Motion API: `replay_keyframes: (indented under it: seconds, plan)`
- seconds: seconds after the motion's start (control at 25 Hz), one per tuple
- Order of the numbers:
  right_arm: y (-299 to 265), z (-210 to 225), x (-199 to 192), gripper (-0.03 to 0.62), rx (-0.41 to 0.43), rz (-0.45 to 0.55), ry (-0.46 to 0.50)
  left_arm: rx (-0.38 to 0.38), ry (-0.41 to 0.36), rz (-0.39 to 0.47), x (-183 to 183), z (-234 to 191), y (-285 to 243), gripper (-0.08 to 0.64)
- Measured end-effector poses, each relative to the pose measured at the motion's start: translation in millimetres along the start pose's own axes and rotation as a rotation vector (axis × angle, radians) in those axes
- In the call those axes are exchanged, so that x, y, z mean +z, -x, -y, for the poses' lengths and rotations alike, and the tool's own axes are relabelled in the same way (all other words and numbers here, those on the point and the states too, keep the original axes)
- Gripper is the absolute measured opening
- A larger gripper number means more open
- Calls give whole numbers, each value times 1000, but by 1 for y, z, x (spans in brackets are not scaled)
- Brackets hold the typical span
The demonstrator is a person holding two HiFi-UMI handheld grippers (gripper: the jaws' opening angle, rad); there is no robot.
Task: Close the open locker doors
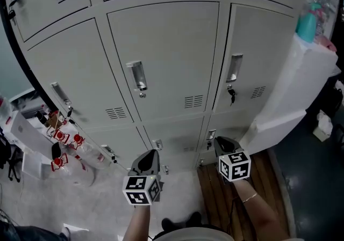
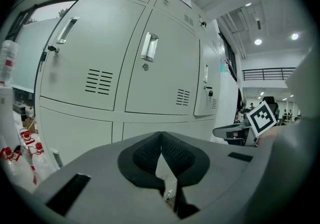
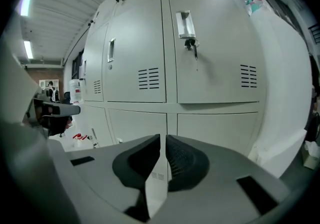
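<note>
**Floor, left of the locker bank:** red-capped clear bottles [image 1: 63,146] and white boxes, standing close to the bank's lower left corner.

**Locker bank [image 1: 212,14], middle row:**
- left door [image 1: 80,81], slanted handle, flush with its frame
- centre door [image 1: 166,55], handle with round lock, flush
- right door [image 1: 258,57], key hanging in the lock, flush

**Bottom row:** the doors [image 1: 174,139] just ahead of both claws also lie flat. I can see no door standing open.

**Left claw [image 1: 150,155]:** tips together, nothing between them, held before the lower centre of the bank.

**Right claw [image 1: 221,141]:** pads a thin slit apart, nothing between them, aimed at the bank's lower right.

**Right edge of the bank:** a white panel [image 1: 301,81] leans against it, with a teal bottle [image 1: 307,24] above.

**Step in hand, as I judge it:** the closing looks finished for these doors, with the claws backing off or checking.

**Next move:** look for any door still ajar outside this view. If there is one, push its free edge near the handle with an empty claw until it latches.
</note>
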State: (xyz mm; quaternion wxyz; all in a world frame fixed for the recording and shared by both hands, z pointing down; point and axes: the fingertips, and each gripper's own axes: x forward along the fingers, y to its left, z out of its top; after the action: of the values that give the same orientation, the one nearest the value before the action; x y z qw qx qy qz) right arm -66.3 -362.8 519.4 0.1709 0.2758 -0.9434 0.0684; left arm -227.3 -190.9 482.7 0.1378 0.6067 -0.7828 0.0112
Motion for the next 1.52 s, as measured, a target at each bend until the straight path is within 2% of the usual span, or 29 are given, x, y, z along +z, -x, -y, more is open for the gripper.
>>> replay_keyframes:
  seconds: [0.32,0.56,0.8,1.0,1.52]
  plan:
    - [62,-17,10,5,-22,80,-26,-82,-18,-23,-4,25,-3,20]
    - [95,-28,4,5,-30,108,-81,-109,-38,-25,-6,39,2,20]
    - [119,-32,-3,5,-49,126,-120,-107,-46,-19,-7,43,17,20]
    - [129,-42,-7,3,-45,126,-108,-96,-37,-21,-11,44,30,20]
    - [129,-67,-3,3,20,145,-100,-60,-23,-10,-14,38,49,20]
